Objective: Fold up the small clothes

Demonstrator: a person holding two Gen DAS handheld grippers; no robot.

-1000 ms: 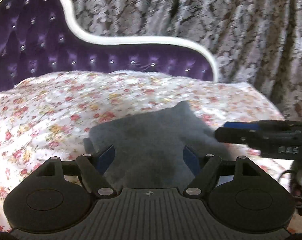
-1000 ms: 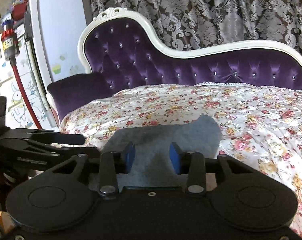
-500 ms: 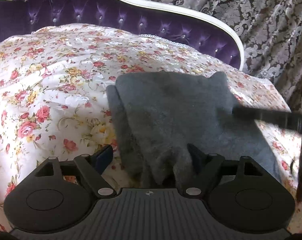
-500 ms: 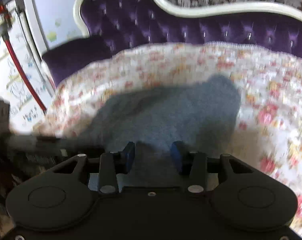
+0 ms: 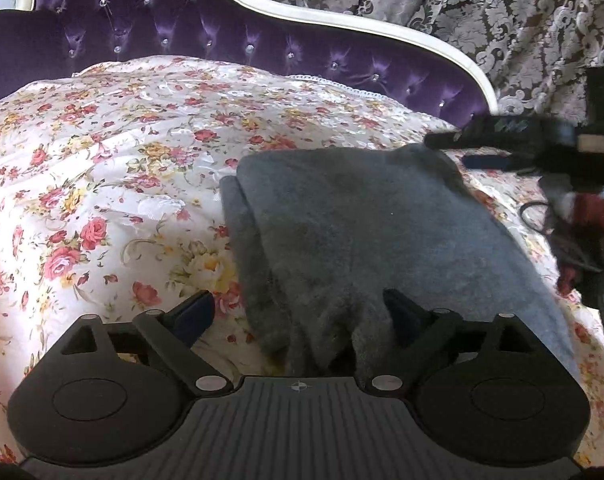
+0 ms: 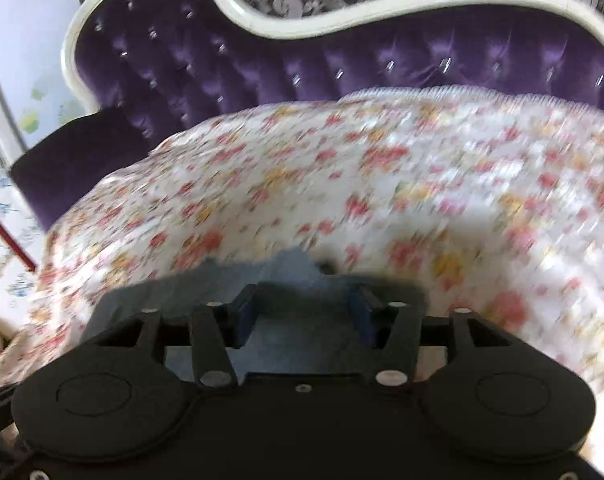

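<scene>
The gray cloth (image 5: pixel 365 232) lies on the flowery blanket (image 5: pixel 102 168), already doubled over, with a second layer peeking out along its edge at 9 o'clock. My left gripper (image 5: pixel 298 312) is spread wide, and the near corner of the cloth bunches up between its fingers. I think the step now is to grab that near end and fold it over. To do it well, I should push in until both layers sit between the pads, squeeze, then lift low and lay it flat toward 12 o'clock.

My right gripper (image 6: pixel 302 312) is spread open too, with gray cloth (image 6: pixel 294 340) under it. In the left view it sits by the far corner at 2 o'clock.

The right view is smeared, so I cannot tell if its fingers touch the cloth. The near edge of the cloth is hidden under my left gripper. Behind the blanket is a purple sofa back (image 5: pixel 222 36) and a patterned curtain (image 5: pixel 501 20).
</scene>
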